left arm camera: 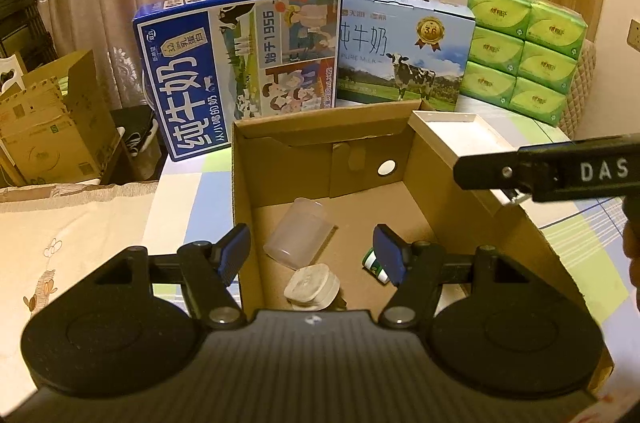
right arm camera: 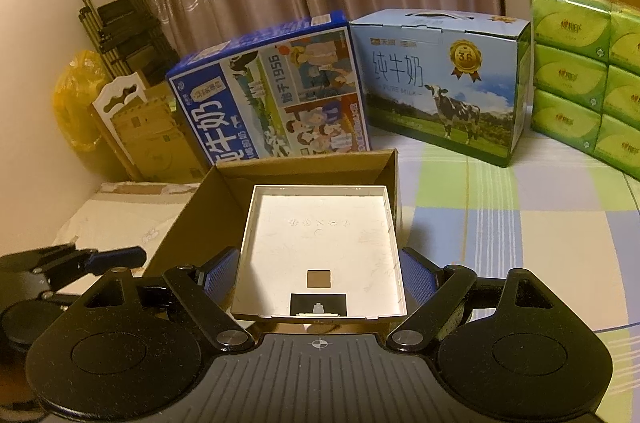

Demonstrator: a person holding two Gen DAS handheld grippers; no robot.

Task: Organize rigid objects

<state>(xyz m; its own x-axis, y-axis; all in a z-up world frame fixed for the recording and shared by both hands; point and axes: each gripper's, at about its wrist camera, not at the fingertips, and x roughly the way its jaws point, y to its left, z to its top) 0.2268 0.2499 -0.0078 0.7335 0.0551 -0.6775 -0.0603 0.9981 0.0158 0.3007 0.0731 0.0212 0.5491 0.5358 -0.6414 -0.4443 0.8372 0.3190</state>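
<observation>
Checked bedspread (right arm camera: 500, 223) under curtains, milk cartons at the far side. Cardboard box (left arm camera: 280, 159) already holds a clear cup (left arm camera: 298, 233) lying tipped, mouth pointing far-left, a white plug (left arm camera: 312, 284) and a small tube (left arm camera: 374, 263). Left gripper (left arm camera: 310, 255) hangs over them, fingers released, nothing between. Right gripper (right arm camera: 318, 275) fingers clench the white tray (right arm camera: 320, 235) by its side walls, open face up, level, above the box's right wall. Step in hand: tray delivery; next, lower it inside clear of the cup.

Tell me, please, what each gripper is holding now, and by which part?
The right gripper holds the white square tray by its two opposite side walls, above the cardboard box. The left gripper holds nothing.
</observation>
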